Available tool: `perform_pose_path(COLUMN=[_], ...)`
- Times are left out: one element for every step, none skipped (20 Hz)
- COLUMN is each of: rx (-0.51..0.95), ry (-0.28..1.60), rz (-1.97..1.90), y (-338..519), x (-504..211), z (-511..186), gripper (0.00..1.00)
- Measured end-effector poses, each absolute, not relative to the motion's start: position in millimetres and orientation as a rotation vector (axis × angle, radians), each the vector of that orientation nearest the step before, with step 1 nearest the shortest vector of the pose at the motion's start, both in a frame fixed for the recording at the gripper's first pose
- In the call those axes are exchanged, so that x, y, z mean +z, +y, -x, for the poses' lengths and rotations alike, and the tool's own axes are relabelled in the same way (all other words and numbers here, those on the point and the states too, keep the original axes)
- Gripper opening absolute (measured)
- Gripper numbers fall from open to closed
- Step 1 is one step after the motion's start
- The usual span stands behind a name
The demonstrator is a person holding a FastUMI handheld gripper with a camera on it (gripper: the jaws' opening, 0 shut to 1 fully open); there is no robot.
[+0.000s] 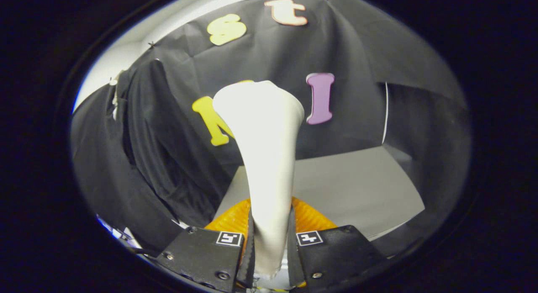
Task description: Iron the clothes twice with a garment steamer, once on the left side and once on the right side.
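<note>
A cream-white garment steamer (265, 158) stands upright between my fingers, its handle narrow at the bottom and its head flaring wide at the top. My gripper (270, 242) is shut on the steamer's handle, with both black fingers pressing its sides. A black garment (159, 158) hangs to the left of the steamer, draped in loose folds down to the table. The steamer head is apart from the garment, off to its right.
An orange ribbed round object (309, 219) lies on the table just behind my fingers, partly hidden by the steamer. The grey tabletop (357, 192) stretches to the right beyond them. Black cloth walls close the booth behind and at the right.
</note>
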State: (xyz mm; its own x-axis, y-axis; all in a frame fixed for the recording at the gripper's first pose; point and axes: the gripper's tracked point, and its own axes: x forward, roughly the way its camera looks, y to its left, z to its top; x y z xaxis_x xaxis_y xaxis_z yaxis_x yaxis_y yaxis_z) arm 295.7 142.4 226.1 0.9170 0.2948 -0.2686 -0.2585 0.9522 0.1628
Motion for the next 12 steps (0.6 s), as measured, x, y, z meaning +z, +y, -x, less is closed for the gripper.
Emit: perform_pose_path(rx=[0.27,0.26,0.252,0.241,0.235,0.232,0.232,0.226,0.214,0.204,0.194,0.183], ry=[0.248,0.202,0.165,0.134,0.106,0.085,0.062,0.037,0.017,-0.007,-0.025,-0.047], rz=[-0.114,-0.108,-0.099,-0.095,-0.09,-0.09,-0.085,-0.077,-0.064,-0.055,-0.048,-0.04], y=[149.7,160.7,170.4,179.1,190.4,204.9,219.5,230.6,241.0,253.4,266.0,278.7], x=[242.8,257.5,271.1,279.1,290.0,299.6,307.9,317.5,325.4,333.4,342.0,350.9], z=[-279.8,-265.0,-249.4,-238.1,-225.0,-217.7,-210.0,-201.5,-195.2,-190.5,-186.6,-182.5], gripper=[0.34,0.34,0.34,0.34,0.34,0.34,0.34,0.34,0.34,0.34,0.34,0.34])
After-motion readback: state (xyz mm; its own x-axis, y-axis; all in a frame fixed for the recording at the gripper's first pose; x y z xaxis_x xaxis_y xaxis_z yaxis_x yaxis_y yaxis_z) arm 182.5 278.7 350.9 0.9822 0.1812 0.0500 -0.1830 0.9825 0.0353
